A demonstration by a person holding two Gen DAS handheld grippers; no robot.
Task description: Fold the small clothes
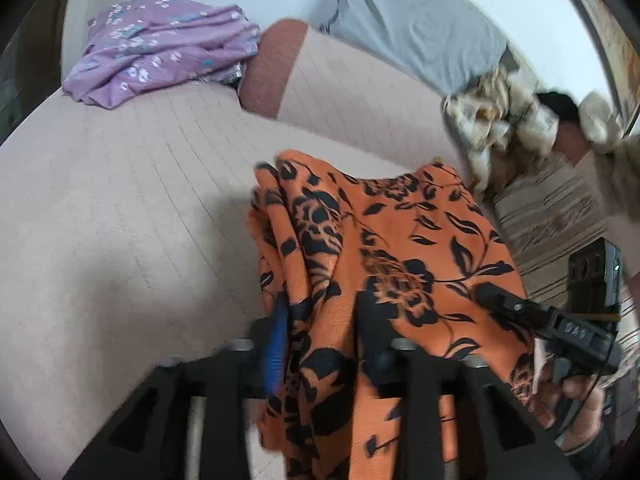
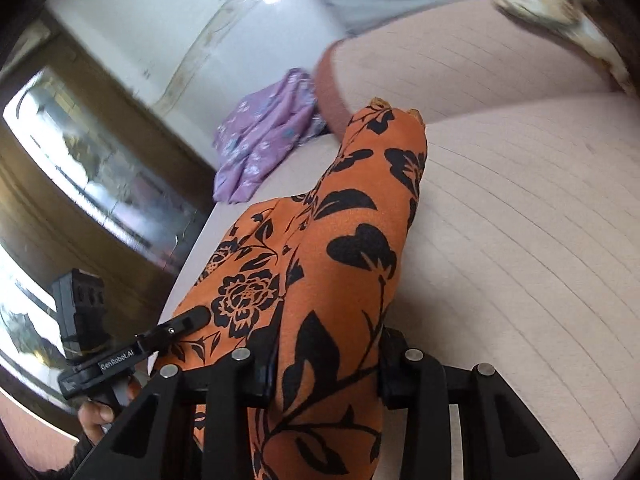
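Note:
An orange garment with black flowers [image 1: 384, 248] hangs bunched between both grippers above a pinkish bed [image 1: 120, 200]. My left gripper [image 1: 320, 320] is shut on one edge of it; the cloth spills over its fingers. My right gripper [image 2: 324, 344] is shut on the other edge of the orange garment [image 2: 332, 240], which drapes forward over the bed [image 2: 520, 220]. The right gripper also shows at the right of the left wrist view [image 1: 492, 294], and the left gripper at the lower left of the right wrist view [image 2: 200, 314].
A crumpled purple flowered garment [image 1: 160, 48] lies at the bed's far corner and also shows in the right wrist view [image 2: 264, 136]. A grey pillow [image 1: 412, 16] and a beige patterned pile [image 1: 504, 116] lie at the back right. A window [image 2: 80, 168] is left of the bed.

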